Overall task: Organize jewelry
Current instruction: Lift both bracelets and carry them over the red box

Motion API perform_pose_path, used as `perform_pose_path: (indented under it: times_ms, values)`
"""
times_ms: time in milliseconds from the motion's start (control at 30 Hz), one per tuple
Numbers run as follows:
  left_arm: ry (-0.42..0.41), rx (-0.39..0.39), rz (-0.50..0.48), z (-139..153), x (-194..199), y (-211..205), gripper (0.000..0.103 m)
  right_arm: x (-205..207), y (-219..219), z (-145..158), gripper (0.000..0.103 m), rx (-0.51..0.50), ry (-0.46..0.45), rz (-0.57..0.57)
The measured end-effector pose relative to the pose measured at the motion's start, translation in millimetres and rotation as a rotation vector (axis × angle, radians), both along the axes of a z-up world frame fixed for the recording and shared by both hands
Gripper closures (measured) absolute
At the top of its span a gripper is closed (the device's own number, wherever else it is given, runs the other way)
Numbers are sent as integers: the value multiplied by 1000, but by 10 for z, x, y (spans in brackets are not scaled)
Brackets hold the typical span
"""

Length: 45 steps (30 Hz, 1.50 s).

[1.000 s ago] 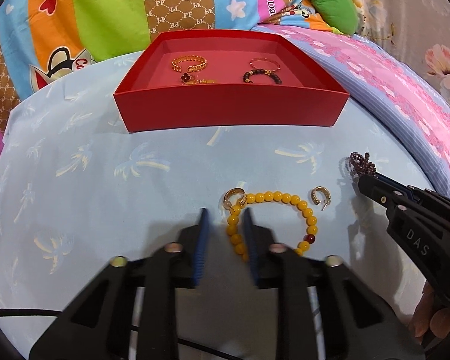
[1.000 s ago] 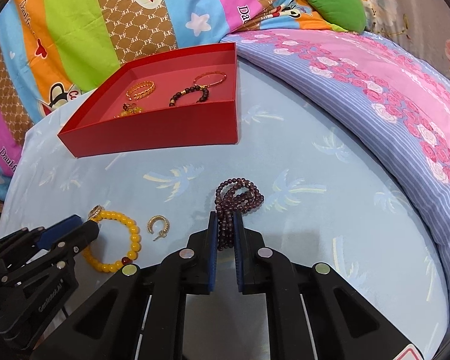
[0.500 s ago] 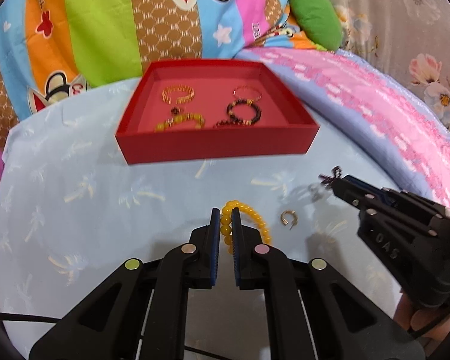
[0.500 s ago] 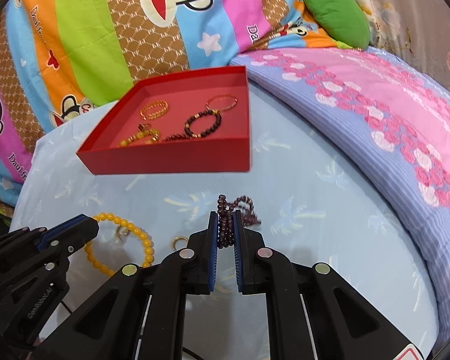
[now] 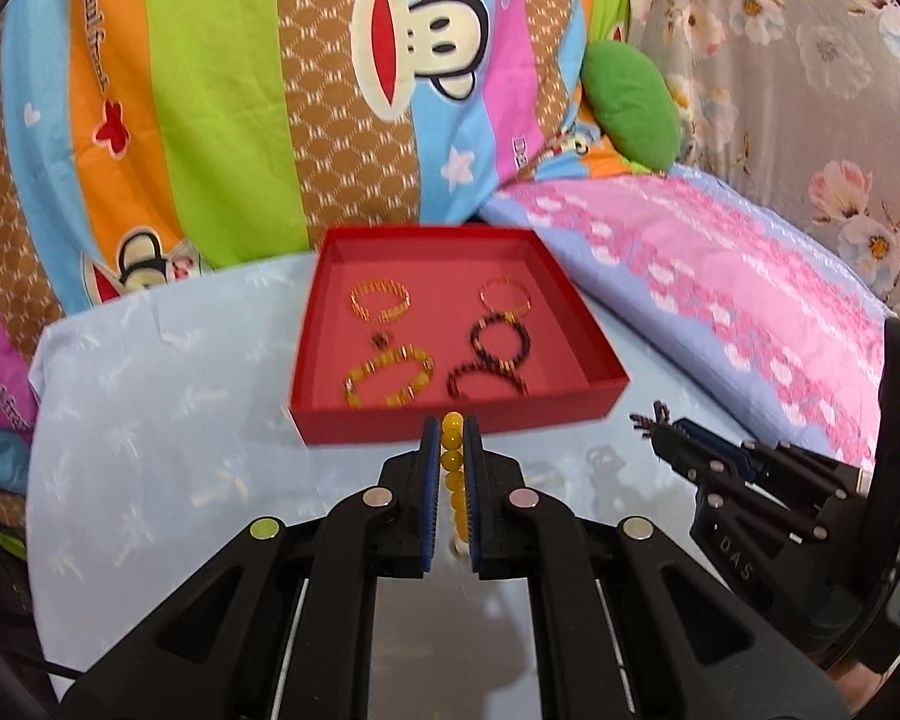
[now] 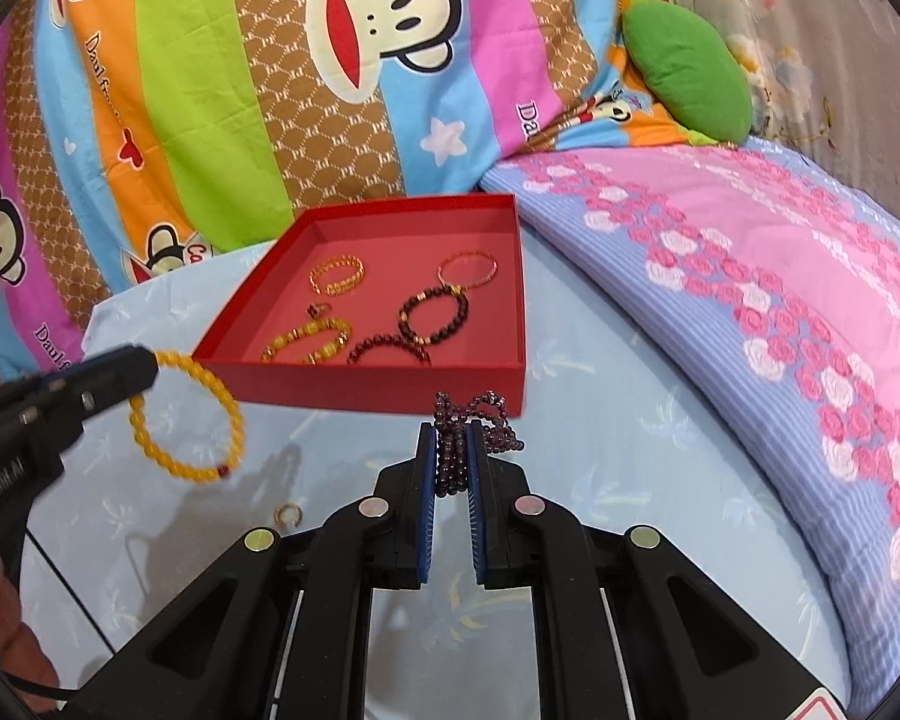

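One red tray [image 6: 384,387], five bracelets [image 6: 435,312] inside it, one yellow bead bracelet [image 6: 189,414] and one dark bead strand [image 6: 480,420] held up, one small gold ring [image 6: 287,515] on the bed, two tools [image 5: 450,450].

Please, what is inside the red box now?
Inside the red box lie five bracelets: a gold chain bracelet, a thin gold bangle, a yellow bead bracelet and two dark bead bracelets. The near wall hides the floor's front edge.
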State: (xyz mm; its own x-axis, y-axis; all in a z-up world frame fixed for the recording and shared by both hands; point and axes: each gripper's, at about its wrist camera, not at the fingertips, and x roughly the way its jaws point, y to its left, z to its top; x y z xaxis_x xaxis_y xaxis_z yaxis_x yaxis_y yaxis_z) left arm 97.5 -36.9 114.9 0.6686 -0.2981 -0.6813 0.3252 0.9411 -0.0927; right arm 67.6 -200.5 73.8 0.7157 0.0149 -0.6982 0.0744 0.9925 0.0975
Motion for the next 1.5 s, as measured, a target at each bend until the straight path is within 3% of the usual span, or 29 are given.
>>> perform_pose_path:
  times_ms: [267,333,567,700,933,1233,1267,1333,1400,1433,1500]
  values:
    - [-39,1,16,203,308,9,96,292,3,193,95,1,-32,17]
    - [-41,-1,21,214,404,-5,96,396,9,234,100,-2,-38,23]
    - [-46,17,28,215,737,-67,96,749,-26,287,101,-13,-45,20]
    - [-46,12,19,180,763,-69,96,690,-78,146,99,4,-19,18]
    - [-14,8,15,4,685,-47,96,429,8,-340,77,14,75,39]
    - [17,6,27,-138,657,7,96,547,138,-654,70,-15,142,57]
    - [20,7,29,-155,663,15,96,558,135,-678,70,-14,148,57]
    - [25,7,30,-181,664,24,96,566,134,-704,83,-11,155,57]
    - [29,9,30,-206,668,31,96,563,130,-711,86,-11,154,51]
    - [30,9,29,-215,672,36,96,559,131,-709,95,-12,152,51]
    - [32,8,26,-222,670,36,96,544,142,-671,96,-31,142,45]
